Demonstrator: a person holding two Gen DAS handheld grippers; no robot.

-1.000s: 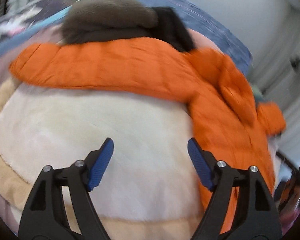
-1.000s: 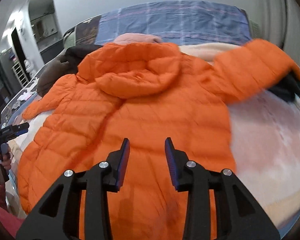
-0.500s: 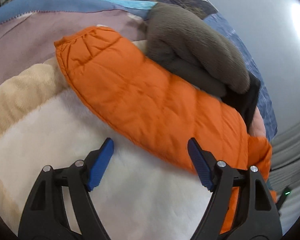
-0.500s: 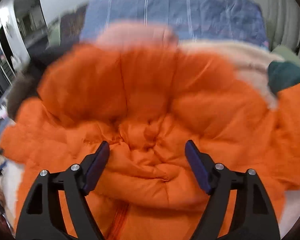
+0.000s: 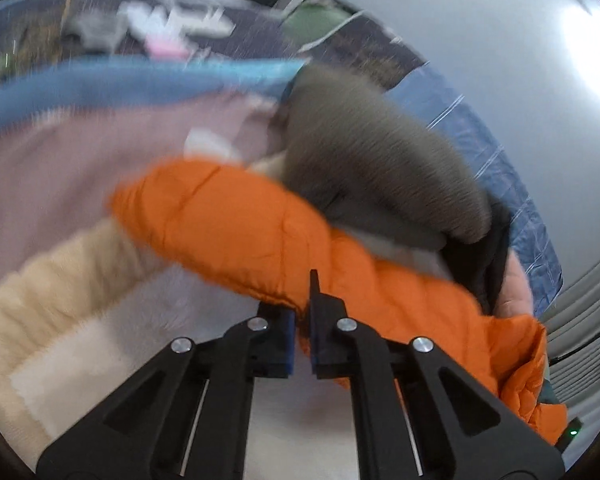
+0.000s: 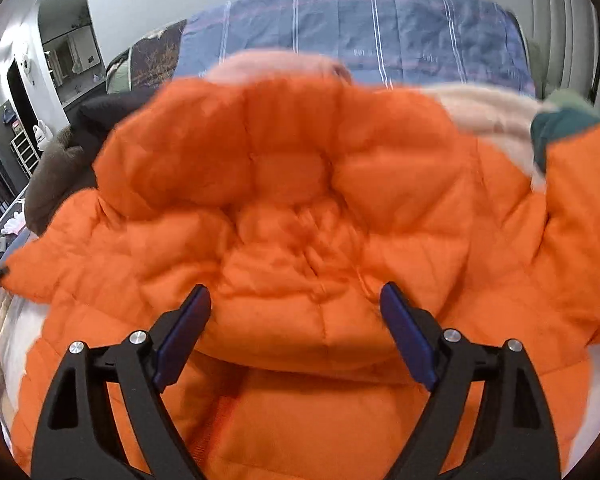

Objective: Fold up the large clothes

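Quilted puffy orange jacket (image 6: 300, 208) lies spread on fuzzy cream blanket (image 5: 100, 340). Left gripper (image 5: 301, 334) clamped on the sleeve (image 5: 236, 232) edge. Right gripper (image 6: 296, 340), jaws just opening wide, straddles rounded hood (image 6: 284, 148), pads apart from it.

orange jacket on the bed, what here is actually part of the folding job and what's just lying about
Part of the job:
- orange puffer jacket, spread on the bed
- its sleeve, pinched at the lower edge by the left gripper
- right gripper, open over the hood

Just lying about:
- brown fleece garment
- black garment
- cream blanket
- teal garment
- blue striped bedding
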